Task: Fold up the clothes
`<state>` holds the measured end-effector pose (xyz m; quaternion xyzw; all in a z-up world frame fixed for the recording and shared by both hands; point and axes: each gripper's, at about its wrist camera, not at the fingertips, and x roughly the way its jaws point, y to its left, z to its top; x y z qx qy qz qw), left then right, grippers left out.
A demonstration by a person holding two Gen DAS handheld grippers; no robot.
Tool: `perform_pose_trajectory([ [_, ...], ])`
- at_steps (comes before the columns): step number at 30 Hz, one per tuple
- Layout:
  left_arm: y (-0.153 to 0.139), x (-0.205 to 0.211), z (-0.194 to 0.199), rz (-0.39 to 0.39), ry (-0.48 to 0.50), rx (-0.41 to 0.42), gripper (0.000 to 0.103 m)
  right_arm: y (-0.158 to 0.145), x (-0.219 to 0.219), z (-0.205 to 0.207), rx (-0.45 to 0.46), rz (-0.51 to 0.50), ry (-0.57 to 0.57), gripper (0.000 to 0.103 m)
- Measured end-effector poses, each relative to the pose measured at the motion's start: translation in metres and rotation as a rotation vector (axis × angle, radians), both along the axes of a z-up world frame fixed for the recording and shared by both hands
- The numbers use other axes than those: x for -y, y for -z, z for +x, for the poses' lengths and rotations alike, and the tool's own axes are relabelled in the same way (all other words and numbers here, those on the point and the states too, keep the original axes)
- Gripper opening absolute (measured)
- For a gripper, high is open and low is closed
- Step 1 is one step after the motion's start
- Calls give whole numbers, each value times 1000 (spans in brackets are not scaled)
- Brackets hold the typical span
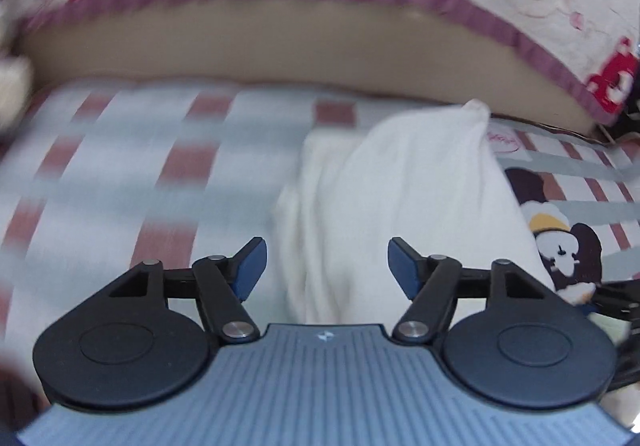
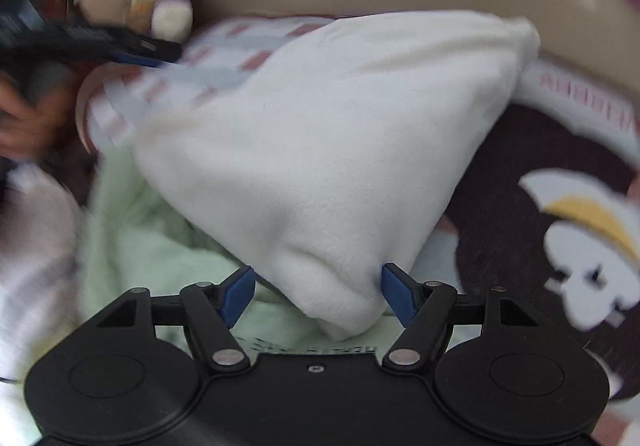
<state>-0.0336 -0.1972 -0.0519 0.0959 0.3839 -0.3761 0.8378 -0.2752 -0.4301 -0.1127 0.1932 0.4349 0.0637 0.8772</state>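
White fleece garment [image 2: 320, 150] on bed [image 1: 120, 174]: soft, light, limp, we judge. Grip corner hem. Left hand-held gripper [image 1: 327, 266] apart; right hand-held gripper [image 2: 318, 294] apart, straddling corner.

Left wrist view: looks forward and down from behind the left tongs [image 1: 327, 266] across the bed [image 1: 132, 174], low and near. Right wrist view: behind the right tongs [image 2: 318, 296], closer still. Both views share the white garment [image 1: 404, 198] [image 2: 328, 150] and cartoon-print sheet [image 1: 568, 242] [image 2: 580, 266].
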Motion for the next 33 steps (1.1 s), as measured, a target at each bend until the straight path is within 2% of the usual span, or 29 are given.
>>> perform_pose_trajectory([
  [2, 8, 23, 23, -34, 32, -8, 68, -15, 24, -8, 64, 157, 47, 75],
  [5, 30, 55, 53, -80, 63, -31, 68, -41, 52, -8, 170, 252, 139, 75],
  [7, 45, 70, 63, -125, 86, -67, 68, -49, 62, 9, 141, 211, 186, 75],
  [10, 68, 85, 66, -115, 131, -103, 69, -47, 68, 44, 75, 70, 231, 75],
  [12, 80, 93, 62, -67, 178, -72, 76, -33, 75, 70, 33, 26, 282, 76],
  [13, 84, 95, 60, -51, 185, -44, 85, -24, 79, 82, 13, 18, 313, 76],
  [15, 89, 98, 63, -49, 176, -36, 88, -1, 84, 102, -38, 35, 377, 75],
  [16, 89, 98, 66, -68, 165, -56, 78, 9, 83, 108, -56, 48, 398, 75],
  [17, 88, 97, 67, -93, 153, -77, 34, 15, 76, 108, -55, 55, 396, 76],
  [18, 87, 97, 68, -92, 144, -92, 16, 20, 69, 108, -46, 44, 395, 77],
  [19, 83, 99, 67, -68, 130, -88, 16, 21, 63, 107, -27, 16, 394, 78],
  [20, 75, 102, 60, -30, 123, -35, 15, 20, 62, 105, -19, 12, 390, 79],
  [23, 47, 97, 28, 78, 159, 293, 15, 20, 60, 102, 7, 1, 378, 79],
  [24, 45, 92, 30, 79, 147, 299, 15, 19, 60, 101, 15, -2, 374, 79],
  [26, 54, 81, 49, 59, 99, 192, 15, 20, 58, 100, 27, -10, 368, 79],
  [28, 76, 76, 69, 76, 63, 96, 17, 21, 55, 105, 8, -42, 356, 80],
  [31, 82, 84, 71, 83, 70, 114, 17, 11, 43, 109, 7, -140, 309, 81],
  [33, 82, 84, 73, 75, 77, 107, 18, -7, 21, 107, 71, -216, 218, 81],
])
